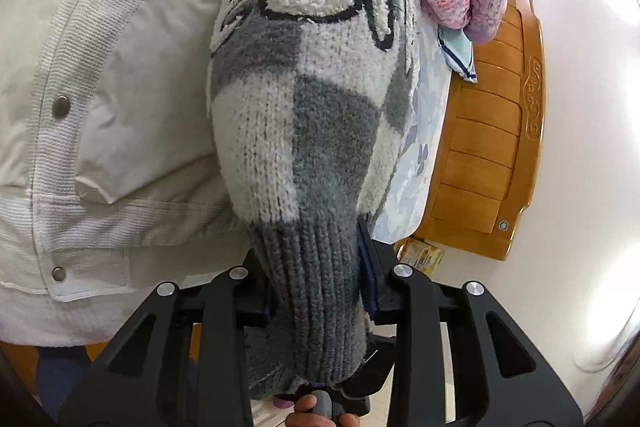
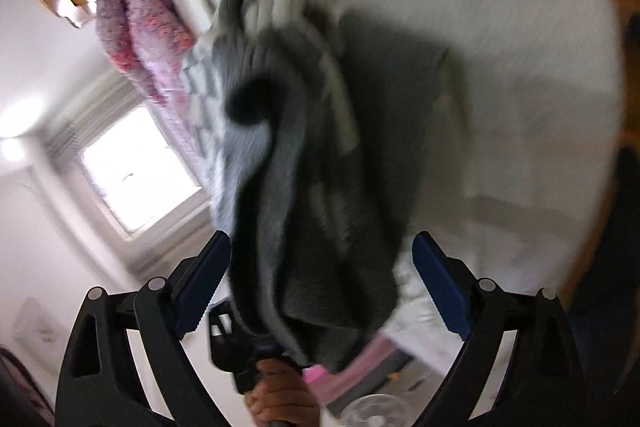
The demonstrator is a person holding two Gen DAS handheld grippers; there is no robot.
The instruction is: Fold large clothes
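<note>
Grey-and-white checked knit sweater (image 1: 304,131) hangs in the air over the bed (image 1: 424,147), with its ribbed grey cuff pinched tight in our left hand-held gripper (image 1: 316,291). We see our right hand-held gripper (image 2: 322,287) spread wide, with the blurry sweater (image 2: 304,155) hanging between its blue fingers (image 2: 440,287). A white puffy jacket (image 1: 100,107) is right beside it.

Your right wrist view is smeared with motion blur, so the grey sweater (image 2: 304,163) shows no knit pattern there and the bedding behind it is only streaks. In the left wrist view the sweater (image 1: 308,131) hides the left gripper (image 1: 320,291) fingertips, and the white jacket (image 1: 100,99) runs off the frame's edge.
</note>
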